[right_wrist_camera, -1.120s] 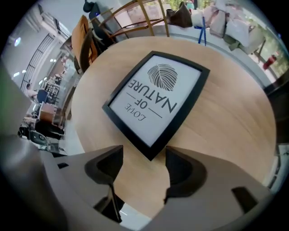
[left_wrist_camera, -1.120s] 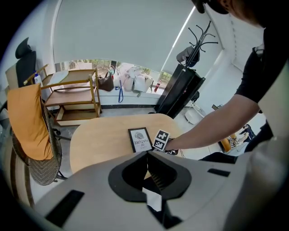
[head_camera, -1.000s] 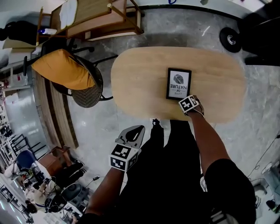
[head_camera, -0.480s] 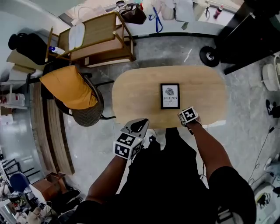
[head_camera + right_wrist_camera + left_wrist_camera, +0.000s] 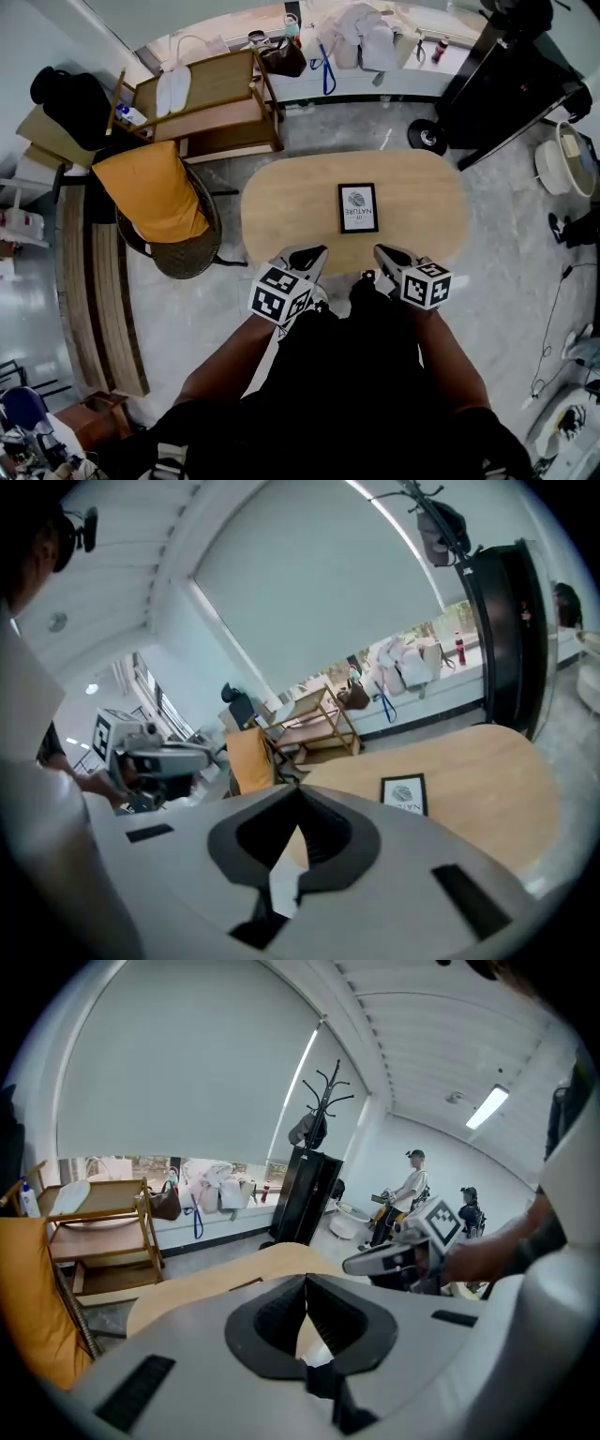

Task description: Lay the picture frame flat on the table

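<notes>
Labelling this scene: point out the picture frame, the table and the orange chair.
picture frame (image 5: 358, 207): head view, white print.
table (image 5: 281, 211): head view, bare top left of frame.
orange chair (image 5: 150, 192): head view, orange fabric.

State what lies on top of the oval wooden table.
A picture frame lies flat near the middle. Nothing else shows; the left gripper and right gripper hide part of the table edge.

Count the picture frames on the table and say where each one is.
1. The picture frame lies flat near the middle of the oval table, print facing up. Almost all the tabletop shows, so a hidden one is unlikely.
</notes>
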Demonstrator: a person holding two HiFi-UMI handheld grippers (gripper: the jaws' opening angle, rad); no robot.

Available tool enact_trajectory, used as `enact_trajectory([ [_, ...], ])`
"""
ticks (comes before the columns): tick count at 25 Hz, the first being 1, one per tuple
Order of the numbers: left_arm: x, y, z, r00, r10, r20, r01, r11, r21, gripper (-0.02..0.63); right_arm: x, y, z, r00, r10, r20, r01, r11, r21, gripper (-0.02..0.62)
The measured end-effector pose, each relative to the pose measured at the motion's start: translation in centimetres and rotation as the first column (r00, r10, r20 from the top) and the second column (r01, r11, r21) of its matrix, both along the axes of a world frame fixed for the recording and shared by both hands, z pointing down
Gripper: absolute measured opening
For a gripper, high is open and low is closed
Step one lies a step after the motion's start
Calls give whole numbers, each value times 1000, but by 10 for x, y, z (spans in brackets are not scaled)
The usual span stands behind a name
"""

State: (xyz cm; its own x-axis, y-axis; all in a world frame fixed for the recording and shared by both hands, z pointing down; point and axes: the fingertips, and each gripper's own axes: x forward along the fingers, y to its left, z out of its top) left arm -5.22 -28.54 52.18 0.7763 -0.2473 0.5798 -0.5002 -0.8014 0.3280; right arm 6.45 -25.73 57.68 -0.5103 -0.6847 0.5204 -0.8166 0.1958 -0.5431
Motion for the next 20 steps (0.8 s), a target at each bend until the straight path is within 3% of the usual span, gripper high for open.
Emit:
enact_trajectory([
  [4, 7, 17, -20, 999, 15, -43, -14, 999, 29, 5, -15, 26, -56, 999, -32, -5, 32, 995, 98, 2],
  [10, 18, 28, -48, 997, -9, -78, 17, 994, 109, 5, -5, 31, -91, 998, -48, -42, 54, 984, 170, 2],
  [14, 19, 40, -65, 992, -66, -105, 82, 985, 152, 5, 3, 44, -132, 991, -109, -78, 127, 945, 302, 2],
  [17, 27, 52, -69, 982, -137, -129, 156, 977, 145, 5, 21, 65, -148, 987, -122, -109, 151, 933, 326, 2],
  [20, 45, 79, -72, 980, -152, -128, 169, 977, 132, 5, 38, 94, -151, 986, -132, -100, 158, 932, 326, 2],
])
